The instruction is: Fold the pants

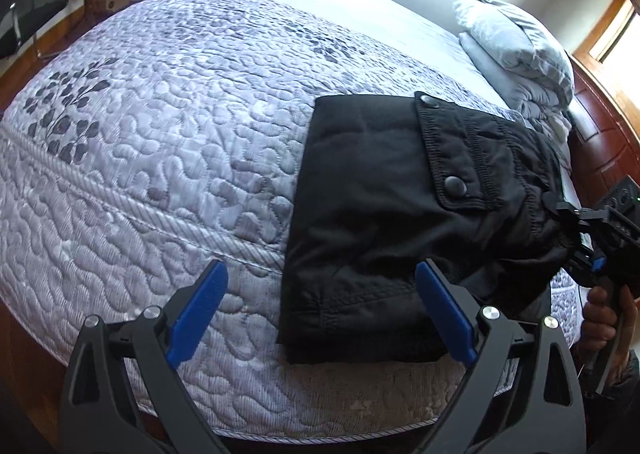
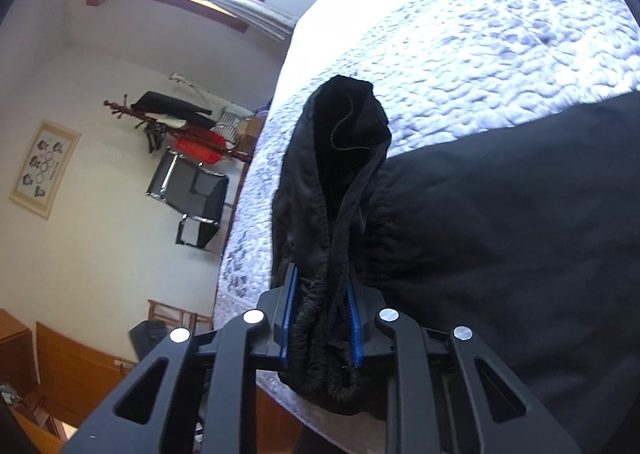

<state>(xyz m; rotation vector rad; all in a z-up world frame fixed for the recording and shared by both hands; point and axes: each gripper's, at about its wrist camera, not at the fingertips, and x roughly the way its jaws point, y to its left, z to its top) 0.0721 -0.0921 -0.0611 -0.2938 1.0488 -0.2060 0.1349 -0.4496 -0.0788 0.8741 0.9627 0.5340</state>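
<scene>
The black pants (image 1: 384, 210) lie folded into a thick rectangle on the quilted bed (image 1: 160, 158), near its front edge. A flap pocket with two snap buttons faces up. My left gripper (image 1: 320, 310) is open and empty, hovering above the pants' front left corner. My right gripper (image 2: 322, 322) is shut on the pants' gathered elastic waistband (image 2: 332, 214) and holds it bunched and lifted at the right side of the fold. It also shows in the left wrist view (image 1: 576, 222), with a hand on its handle.
A grey pillow and folded bedding (image 1: 516, 42) lie at the head of the bed. A wooden headboard (image 1: 600, 134) stands to the right. A chair (image 2: 192, 198), a coat rack (image 2: 168, 122) and boxes stand beyond the far side of the bed.
</scene>
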